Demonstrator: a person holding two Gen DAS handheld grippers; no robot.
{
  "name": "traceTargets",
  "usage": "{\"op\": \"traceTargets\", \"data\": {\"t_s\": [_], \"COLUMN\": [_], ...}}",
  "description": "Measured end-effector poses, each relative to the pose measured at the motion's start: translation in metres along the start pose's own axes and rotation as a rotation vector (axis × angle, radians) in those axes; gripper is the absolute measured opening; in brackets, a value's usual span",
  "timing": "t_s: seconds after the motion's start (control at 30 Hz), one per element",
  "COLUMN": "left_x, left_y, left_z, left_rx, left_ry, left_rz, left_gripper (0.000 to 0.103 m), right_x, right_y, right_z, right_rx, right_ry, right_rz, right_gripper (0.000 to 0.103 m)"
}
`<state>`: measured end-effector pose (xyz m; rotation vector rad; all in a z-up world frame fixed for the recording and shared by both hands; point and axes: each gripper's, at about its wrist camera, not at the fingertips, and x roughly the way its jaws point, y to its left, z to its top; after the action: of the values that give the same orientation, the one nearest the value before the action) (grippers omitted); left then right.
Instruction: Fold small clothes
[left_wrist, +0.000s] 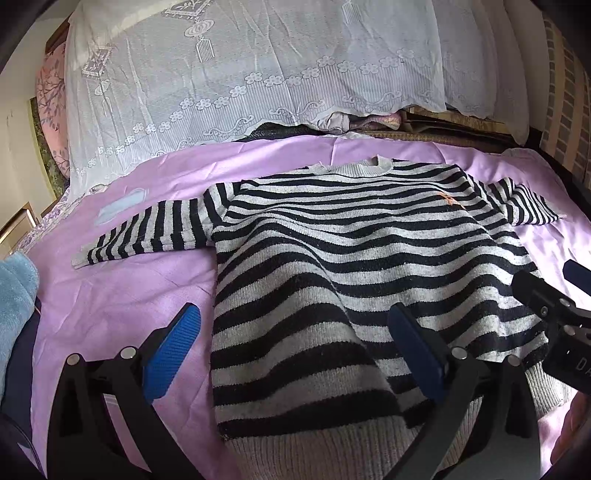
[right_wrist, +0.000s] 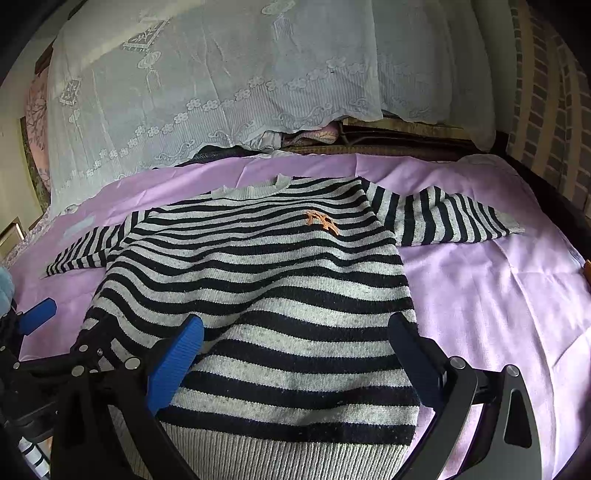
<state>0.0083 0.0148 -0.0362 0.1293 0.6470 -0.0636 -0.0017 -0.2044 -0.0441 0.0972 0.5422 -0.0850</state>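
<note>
Matt, nubbly knit sweater (right_wrist: 258, 288) lies on a smooth, faintly glossy lilac sheet (right_wrist: 480, 295).

Left gripper (left_wrist: 295, 354): jaws wide, bare purple sheet (left_wrist: 122, 291) under left finger, open lane left. Striped sweater (left_wrist: 332, 258) ahead and under right finger. Right gripper (left_wrist: 554, 314) crowds right side. Blue towel (left_wrist: 16, 295) at far left edge. Ahead past collar, lace-covered pile (left_wrist: 240, 74) blocks. Right gripper (right_wrist: 295, 358): bare sheet to right, free.
</note>
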Motion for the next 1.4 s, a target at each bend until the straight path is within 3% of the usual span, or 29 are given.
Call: {"op": "traceTargets", "data": {"t_s": [1.4], "left_x": [-0.0006], "left_y": [0.0011], "left_z": [-0.0015], "left_rx": [0.0], "left_ry": [0.012], "left_rz": [0.003], "left_gripper": [0.099], "right_x": [-0.0006], "right_y": [0.0015], "right_z": [-0.0009], "right_rx": [-0.001], "right_ry": [0.005], "right_rz": [0.001], "right_gripper": [0.1]}}
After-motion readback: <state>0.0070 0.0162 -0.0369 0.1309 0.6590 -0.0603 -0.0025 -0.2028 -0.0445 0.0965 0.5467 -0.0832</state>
